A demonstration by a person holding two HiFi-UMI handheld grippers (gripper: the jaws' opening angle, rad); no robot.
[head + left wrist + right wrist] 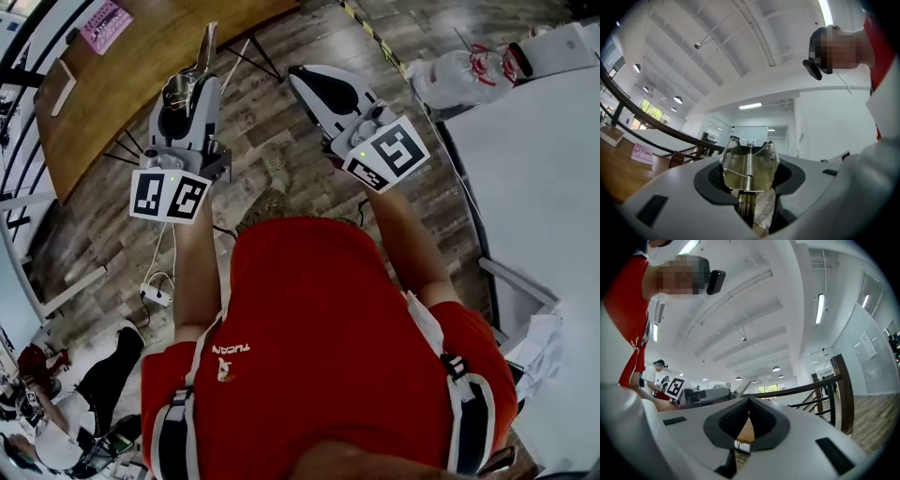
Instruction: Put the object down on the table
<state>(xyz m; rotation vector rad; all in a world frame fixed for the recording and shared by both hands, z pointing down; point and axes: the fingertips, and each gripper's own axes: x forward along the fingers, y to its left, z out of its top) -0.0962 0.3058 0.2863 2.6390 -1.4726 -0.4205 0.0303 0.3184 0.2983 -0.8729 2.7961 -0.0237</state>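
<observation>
One metal clip (750, 161) clamped in L gripper (752, 182); R gripper (749, 408) closed.

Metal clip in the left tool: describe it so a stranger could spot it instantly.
Find the red-shirted person, then the left tool. Its jaws grip the metal clip: shiny folded sheet with a coil spring down its middle, while the right tool is empty.

A metal spring clip (749, 165), dull silver with a coil spring down its middle, is held upright between the jaws of the left gripper (194, 82). It is held in the air, apart from the wooden table (122, 89).
</observation>
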